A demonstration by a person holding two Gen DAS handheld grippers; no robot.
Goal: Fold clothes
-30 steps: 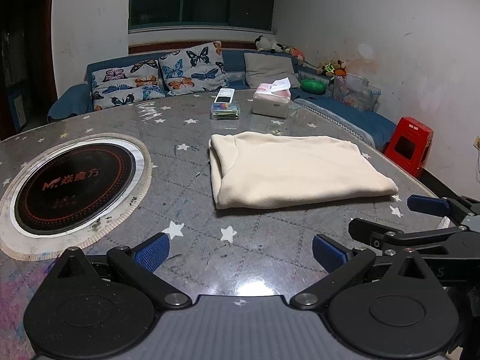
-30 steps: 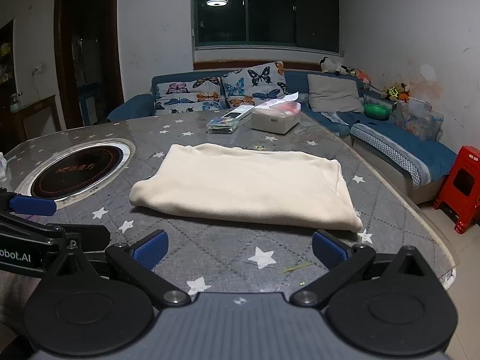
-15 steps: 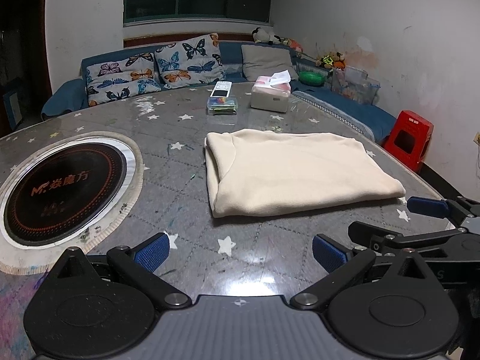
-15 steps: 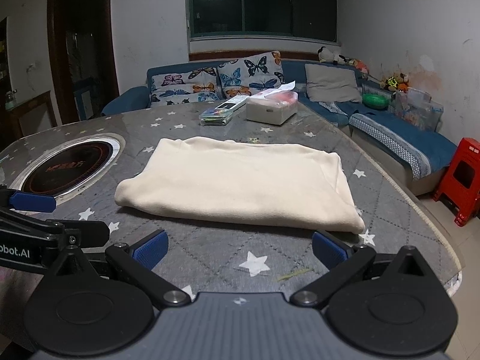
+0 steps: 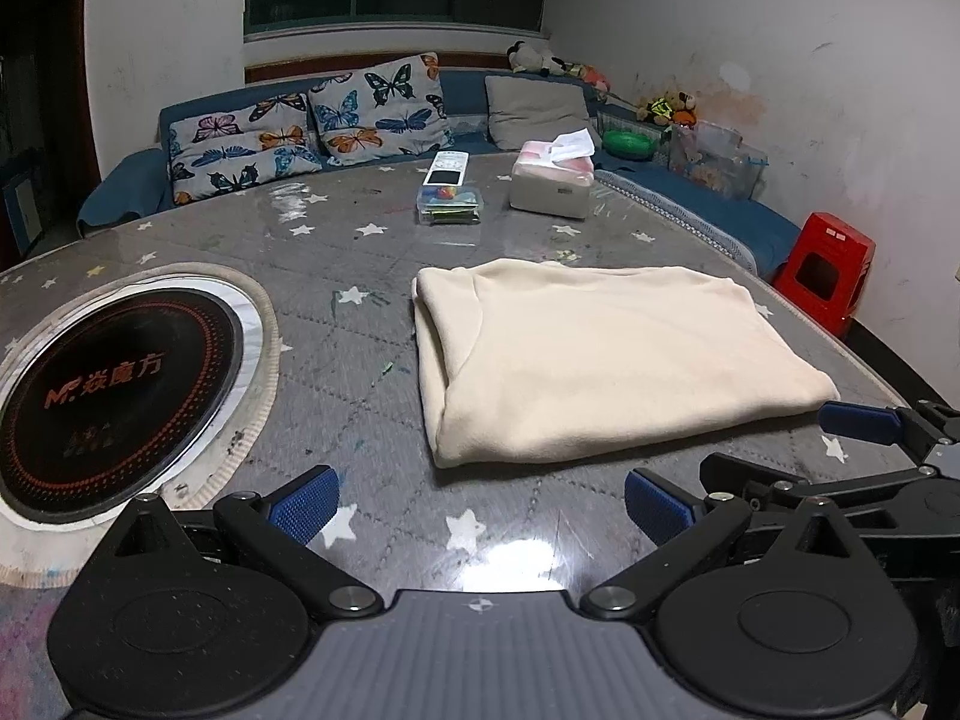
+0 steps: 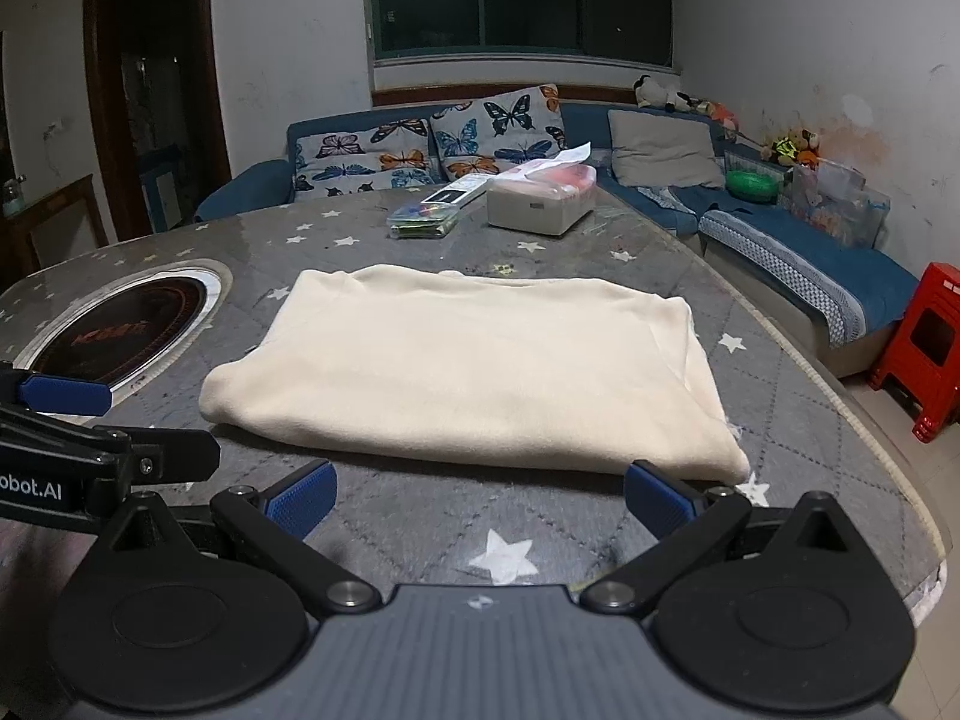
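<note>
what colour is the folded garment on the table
Plain cream, no pattern. The folded garment shows best in the right wrist view.

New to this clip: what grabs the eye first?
The cream folded garment lies flat mid-table, just ahead of both open grippers: the left gripper and the right gripper, neither touching it. To its left, a round black induction hob is set into the star-patterned table. Farther back sit a tissue box and, beyond the table, a red stool.
</note>
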